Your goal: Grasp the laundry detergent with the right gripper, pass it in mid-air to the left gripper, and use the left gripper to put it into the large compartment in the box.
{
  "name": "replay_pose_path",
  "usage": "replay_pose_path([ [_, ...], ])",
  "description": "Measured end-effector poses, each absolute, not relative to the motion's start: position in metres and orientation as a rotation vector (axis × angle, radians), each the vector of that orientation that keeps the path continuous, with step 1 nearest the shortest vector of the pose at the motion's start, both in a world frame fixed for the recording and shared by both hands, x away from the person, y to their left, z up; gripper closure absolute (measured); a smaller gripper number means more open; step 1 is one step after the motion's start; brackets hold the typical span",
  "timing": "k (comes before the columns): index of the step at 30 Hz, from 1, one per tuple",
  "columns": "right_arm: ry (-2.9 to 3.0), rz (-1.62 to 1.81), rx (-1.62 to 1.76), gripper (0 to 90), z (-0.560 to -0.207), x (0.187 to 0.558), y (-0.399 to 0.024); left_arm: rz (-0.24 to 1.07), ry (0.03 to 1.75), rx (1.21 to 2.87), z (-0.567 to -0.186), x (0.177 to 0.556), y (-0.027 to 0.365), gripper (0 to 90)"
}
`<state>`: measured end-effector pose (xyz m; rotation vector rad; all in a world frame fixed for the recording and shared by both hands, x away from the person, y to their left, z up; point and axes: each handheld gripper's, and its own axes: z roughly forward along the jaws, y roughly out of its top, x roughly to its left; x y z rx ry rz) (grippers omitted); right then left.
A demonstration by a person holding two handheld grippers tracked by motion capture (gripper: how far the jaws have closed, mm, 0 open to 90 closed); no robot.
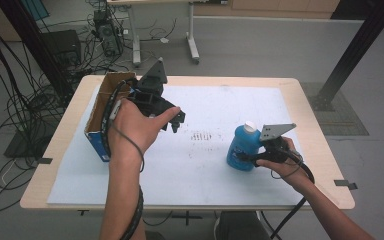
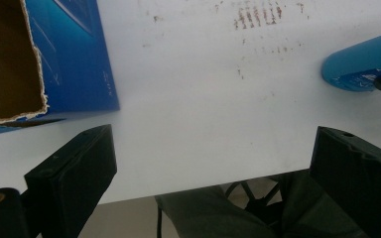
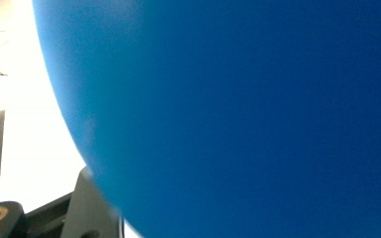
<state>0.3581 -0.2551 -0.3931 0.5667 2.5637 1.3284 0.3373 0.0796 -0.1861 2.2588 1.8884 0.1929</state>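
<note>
High view: right tongs [image 1: 245, 157] clenched on blue bottle [image 1: 242, 147], upright on tabletop [image 1: 205, 165] at right. Left tongs [image 1: 176, 120] released, hovering nr cardboard box [image 1: 105, 107]. Grasp step, I'd say; next prob. lift w/o tipping.

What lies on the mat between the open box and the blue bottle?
Nothing but bare white mat with a patch of dark scuff marks, seen in the high view between box and blue bottle.
</note>
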Motion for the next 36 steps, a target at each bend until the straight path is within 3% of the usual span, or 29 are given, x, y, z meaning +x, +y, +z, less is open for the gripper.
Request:
replay_pose_path([
  [36, 2.569, 1.333, 0.557, 43.1, -0.3931, 0.359, -0.2555, 0.2, 1.887, 2.264, -0.1846, 0.3389, 0.0783, 4.8],
])
